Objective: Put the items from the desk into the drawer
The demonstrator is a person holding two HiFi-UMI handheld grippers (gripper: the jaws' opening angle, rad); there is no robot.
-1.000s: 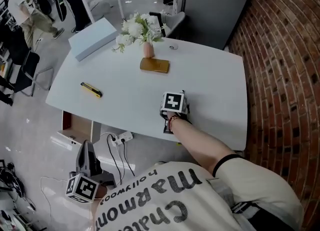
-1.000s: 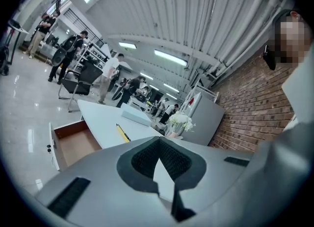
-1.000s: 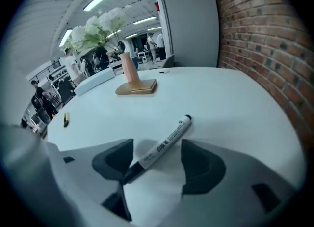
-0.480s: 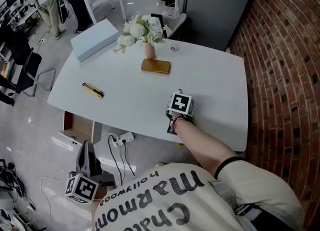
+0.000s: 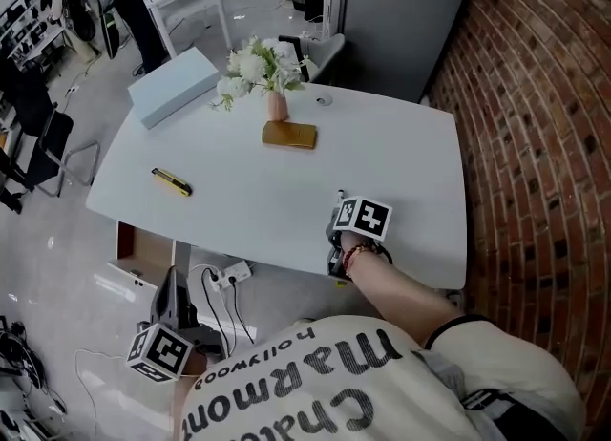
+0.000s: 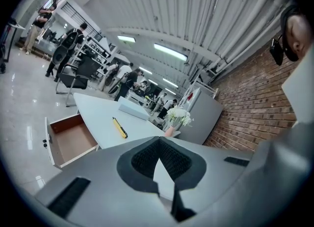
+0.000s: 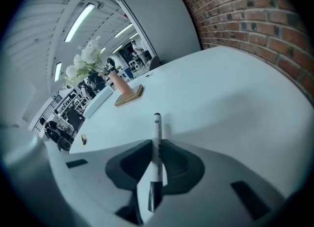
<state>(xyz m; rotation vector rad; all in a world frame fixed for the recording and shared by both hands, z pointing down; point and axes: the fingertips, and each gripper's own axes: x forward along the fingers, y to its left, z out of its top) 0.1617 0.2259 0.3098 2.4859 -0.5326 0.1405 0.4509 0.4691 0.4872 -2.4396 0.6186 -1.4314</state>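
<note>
A black-and-white pen [image 7: 156, 142] stands between the pads of my right gripper [image 7: 156, 145], whose jaws have just been closing and now clamp it. That gripper [image 5: 342, 215] is over the white desk [image 5: 401, 172] near its front right edge. A yellow utility knife [image 5: 172, 181] lies at the desk's left, and a tan flat case [image 5: 290, 135] lies by the vase. The wooden drawer [image 5: 143, 250] under the desk's left end is pulled open. My left gripper [image 5: 172, 282] hangs below the desk front, shut and empty [image 6: 158, 140].
A pink vase of white flowers [image 5: 277, 103] and a pale blue box [image 5: 175, 86] stand at the desk's far side. A power strip with cables [image 5: 229, 272] lies on the floor. A brick wall [image 5: 535, 143] runs along the right. People and chairs are far left.
My right gripper has moved to the right and nearer the desk's front edge. The left gripper has stayed where it was.
</note>
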